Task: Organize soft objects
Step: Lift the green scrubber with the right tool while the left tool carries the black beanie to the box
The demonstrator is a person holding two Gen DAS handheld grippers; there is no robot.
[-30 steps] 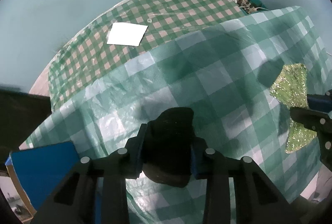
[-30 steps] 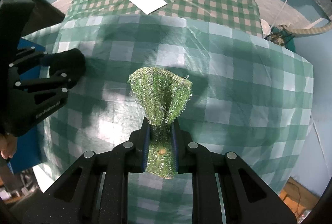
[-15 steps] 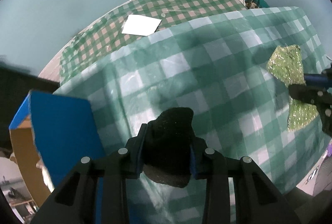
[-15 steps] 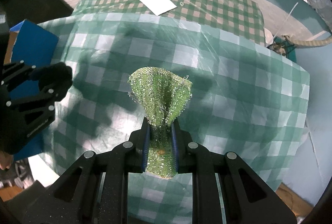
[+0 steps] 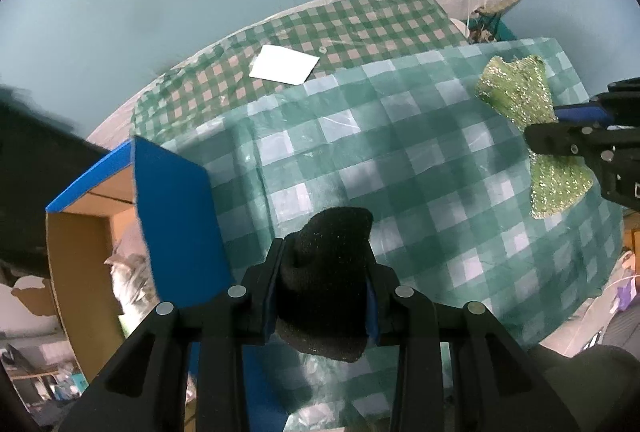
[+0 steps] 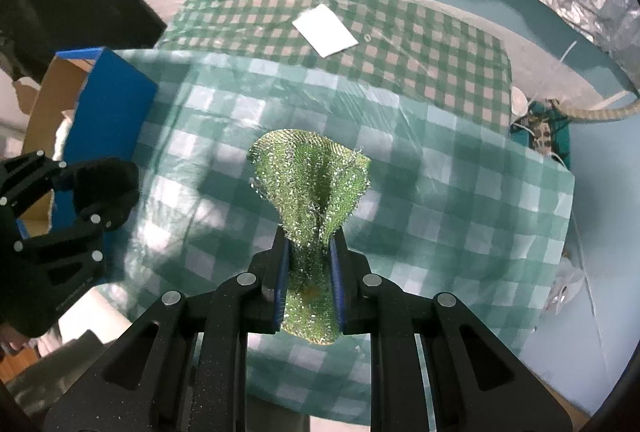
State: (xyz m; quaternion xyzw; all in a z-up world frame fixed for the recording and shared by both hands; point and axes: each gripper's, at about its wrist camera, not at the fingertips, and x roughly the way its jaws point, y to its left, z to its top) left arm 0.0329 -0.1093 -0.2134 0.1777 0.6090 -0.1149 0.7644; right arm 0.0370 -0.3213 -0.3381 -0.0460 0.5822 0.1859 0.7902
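At the left of the left wrist frame I see the open cardboard box with blue outer walls, its mouth at lower left, some pale stuff already inside. Just right of it, bottom centre, my left gripper is clamped on the black fuzzy soft pad, lifted above the green-and-white checked plastic tablecloth. I judge this step is dropping the pad into the box: I should swing left until the pad is wholly past the blue wall, lower into the opening, then release, so it does not catch on the rim. Far right of the frame, my right gripper is closed tight on the glittery green mesh scrubber, held over the cloth; I would keep it clear until the left hand withdraws.
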